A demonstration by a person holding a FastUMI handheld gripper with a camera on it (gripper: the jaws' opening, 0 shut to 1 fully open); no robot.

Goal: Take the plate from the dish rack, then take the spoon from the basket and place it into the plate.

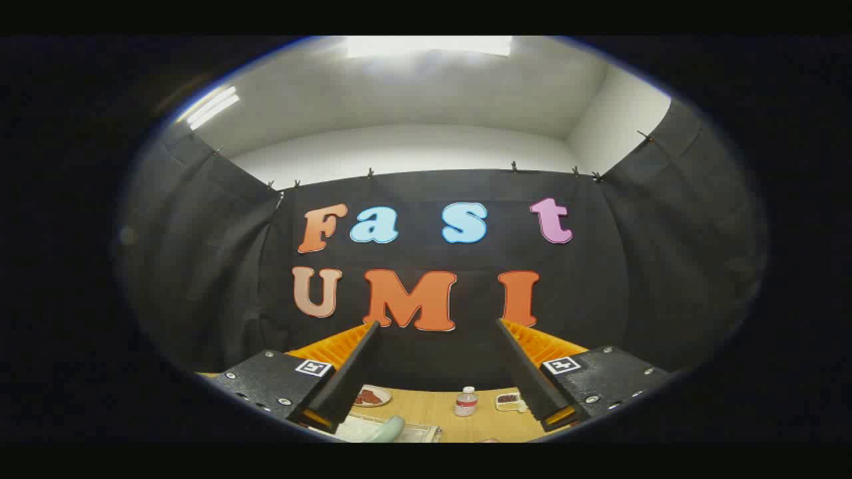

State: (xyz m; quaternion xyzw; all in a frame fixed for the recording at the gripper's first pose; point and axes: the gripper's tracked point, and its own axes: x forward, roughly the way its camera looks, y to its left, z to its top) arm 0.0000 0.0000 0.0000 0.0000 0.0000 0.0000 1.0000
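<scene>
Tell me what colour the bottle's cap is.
White, in the gripper view: the bottle stands on the table beyond the open tongs.

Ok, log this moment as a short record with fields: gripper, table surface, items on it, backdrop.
gripper: gripper open, fingers wide apart, nothing between them, raised and aimed at the wall
table: wooden table low beyond the fingers
items: small water bottle upright between the fingers; round dish with reddish food by one finger; small white tray by the other; pale green object nearest, kind unclear
backdrop: black cloth wall
</scene>
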